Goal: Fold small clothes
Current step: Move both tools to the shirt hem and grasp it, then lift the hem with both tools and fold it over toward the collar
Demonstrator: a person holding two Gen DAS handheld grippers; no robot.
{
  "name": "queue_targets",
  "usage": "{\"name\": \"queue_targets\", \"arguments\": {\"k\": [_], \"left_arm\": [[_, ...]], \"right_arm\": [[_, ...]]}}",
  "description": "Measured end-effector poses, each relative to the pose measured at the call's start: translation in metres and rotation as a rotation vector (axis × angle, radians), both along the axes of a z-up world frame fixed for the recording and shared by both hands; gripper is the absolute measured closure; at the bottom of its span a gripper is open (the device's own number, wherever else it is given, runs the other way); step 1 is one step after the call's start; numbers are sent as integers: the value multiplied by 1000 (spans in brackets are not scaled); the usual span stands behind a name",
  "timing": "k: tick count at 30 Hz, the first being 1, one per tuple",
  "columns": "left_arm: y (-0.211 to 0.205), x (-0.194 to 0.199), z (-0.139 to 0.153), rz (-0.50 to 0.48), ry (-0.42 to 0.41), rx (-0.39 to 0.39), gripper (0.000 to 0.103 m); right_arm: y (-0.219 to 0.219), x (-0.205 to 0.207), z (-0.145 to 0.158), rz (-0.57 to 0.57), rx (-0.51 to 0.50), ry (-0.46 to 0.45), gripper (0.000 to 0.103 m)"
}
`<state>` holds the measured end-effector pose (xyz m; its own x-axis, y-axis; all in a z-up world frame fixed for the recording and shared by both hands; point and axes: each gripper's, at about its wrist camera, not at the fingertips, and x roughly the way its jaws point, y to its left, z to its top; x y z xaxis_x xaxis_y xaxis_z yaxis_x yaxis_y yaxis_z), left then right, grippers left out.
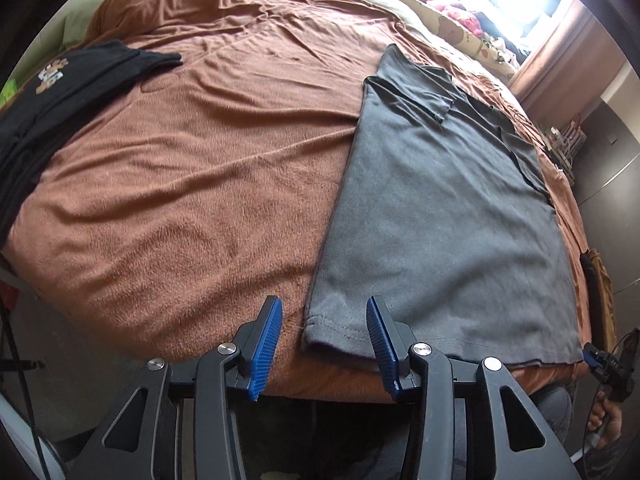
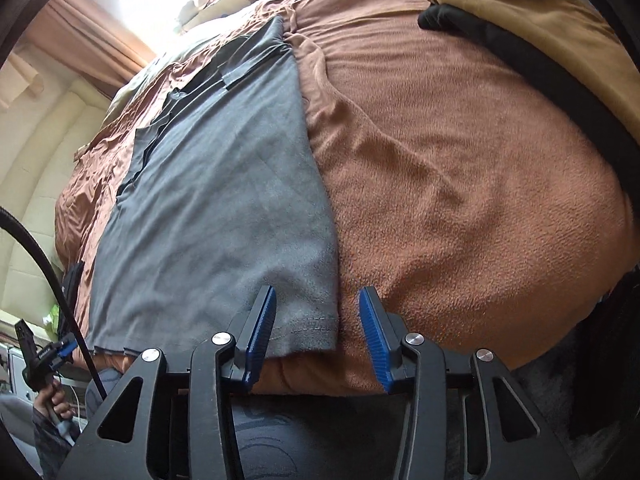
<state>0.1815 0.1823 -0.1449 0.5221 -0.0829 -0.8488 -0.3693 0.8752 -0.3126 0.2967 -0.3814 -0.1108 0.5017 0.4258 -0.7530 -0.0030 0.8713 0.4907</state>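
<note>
Landmark: grey cotton T-shirt [image 1: 436,208], folded lengthwise into a long strip and lying flat on a rust-brown fleece blanket [image 1: 192,184] that covers the bed; hem at the near edge of the bed, neck end toward the window
Far left of the shirt: stack of black folded garments [image 1: 56,96], the top one printed with a pale and brown motif, well apart from the shirt on the same blanket
Left claw [image 1: 324,344]: black frame with blue ribbed pads, over the shirt's near left hem corner; jaws partly open, one pad over the blanket just left of the corner, the other over the hem; corner between the jaws, pads not pressing it; nothing held
Shirt surface: smooth over the body, one short sleeve folded across the far end
Right claw [image 2: 316,338]: same build, over the shirt's near right hem corner [image 2: 316,332]; jaws partly open, one pad over grey cloth, the other over the blanket beside it; no grip seen
Far right of the shirt: tan cloth [image 2: 552,36] with a black garment [image 2: 508,52] along its edge, well apart from the shirt
</note>
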Motion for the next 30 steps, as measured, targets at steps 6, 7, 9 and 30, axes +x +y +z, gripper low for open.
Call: {"name": "queue_targets", "arguments": {"k": [6, 7, 9, 30], "left_arm": [[6, -6, -19, 22, 12, -151, 57], [7, -7, -21, 27, 16, -166, 57], [9, -8, -25, 39, 18, -190, 57], [29, -16, -48, 184, -48, -392, 96]], "right_arm": [[-9, 8, -19, -1, 154, 51, 67], [-11, 9, -21, -1, 178, 55, 67], [-15, 12, -25, -5, 217, 64, 67], [-8, 8, -47, -39, 310, 44, 101]]}}
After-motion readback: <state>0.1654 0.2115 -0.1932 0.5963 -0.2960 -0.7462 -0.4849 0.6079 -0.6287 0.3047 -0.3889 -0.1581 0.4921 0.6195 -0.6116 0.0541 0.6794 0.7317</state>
